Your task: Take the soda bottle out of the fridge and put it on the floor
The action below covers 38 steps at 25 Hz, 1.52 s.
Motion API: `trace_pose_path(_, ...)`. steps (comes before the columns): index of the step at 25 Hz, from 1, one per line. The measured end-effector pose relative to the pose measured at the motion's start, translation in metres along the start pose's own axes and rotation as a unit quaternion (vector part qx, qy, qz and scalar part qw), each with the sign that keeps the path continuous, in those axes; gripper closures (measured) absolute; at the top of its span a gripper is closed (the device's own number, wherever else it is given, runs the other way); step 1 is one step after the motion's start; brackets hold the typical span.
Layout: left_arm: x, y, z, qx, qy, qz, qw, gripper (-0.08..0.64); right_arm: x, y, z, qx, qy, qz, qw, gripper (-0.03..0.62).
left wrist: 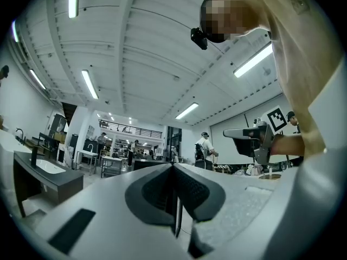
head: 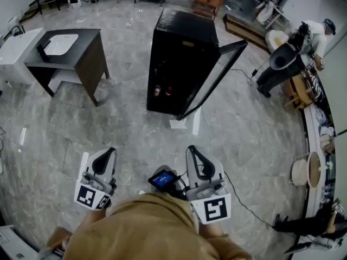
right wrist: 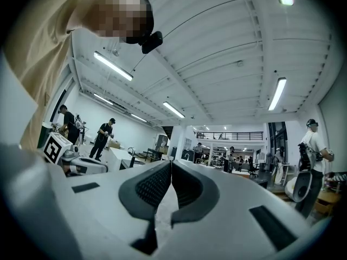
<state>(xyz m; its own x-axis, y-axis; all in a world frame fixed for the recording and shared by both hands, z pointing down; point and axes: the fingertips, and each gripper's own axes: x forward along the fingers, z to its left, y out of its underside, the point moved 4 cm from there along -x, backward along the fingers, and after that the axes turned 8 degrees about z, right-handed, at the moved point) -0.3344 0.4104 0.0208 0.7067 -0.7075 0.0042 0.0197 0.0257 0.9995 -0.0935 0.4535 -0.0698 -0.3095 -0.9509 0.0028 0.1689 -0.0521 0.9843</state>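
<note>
A: fingers status?
B: left gripper point(head: 110, 153) and right gripper point(head: 193, 149) both pinched closed, nothing in either; both low over the floor point(head: 124, 129).
A: and the target?
B: two upright candidates low in the fridge point(head: 181, 37); brownish bottle point(head: 156, 90), red bottle point(head: 169, 90); can't tell which is the soda; door point(head: 217, 72) swung open rightward; fridge straight ahead, well apart; right gripper looks slightly nearer.

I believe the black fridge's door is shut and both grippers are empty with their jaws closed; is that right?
Not quite: the fridge door stands open, as the head view shows. The left gripper and right gripper are indeed empty, jaws closed.
</note>
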Motion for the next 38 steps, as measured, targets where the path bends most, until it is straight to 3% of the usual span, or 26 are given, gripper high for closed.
trace_pose_path(5,0.035,0.004,0.008,0.005,-0.003,0.012,0.9999,0.557,0.032,0.012,-0.027,0.012,-0.013,-0.003,1.000,0.591)
trace_pose_path(10,0.106,0.009,0.010,0.010,0.006,0.008,0.9999,0.557,0.082,0.028,-0.083,0.018,-0.042,-0.019,0.999,0.591)
trace_pose_path(15,0.209,0.002,0.000,0.017,0.010,0.000,0.9998,0.557,0.129,0.034,-0.175,0.017,-0.050,-0.031,0.998,0.591)
trace_pose_path(20,0.312,0.011,0.003,0.009,-0.031,0.025,0.9992,0.557,0.176,0.065,-0.268,0.033,-0.070,-0.013,0.997,0.591)
trace_pose_path(24,0.374,0.015,0.003,0.013,-0.050,0.027,0.9983,0.558,0.211,0.080,-0.318,0.034,-0.093,-0.003,0.995,0.591)
trace_pose_path(33,0.413,0.028,0.024,-0.007,-0.084,0.049,0.9952,0.557,0.260,0.098,-0.340,0.053,-0.135,0.009,0.989,0.591)
trace_pose_path(38,0.423,0.035,0.043,-0.008,-0.076,0.051,0.9958,0.557,0.279,0.102,-0.335,0.045,-0.133,0.016,0.990,0.591)
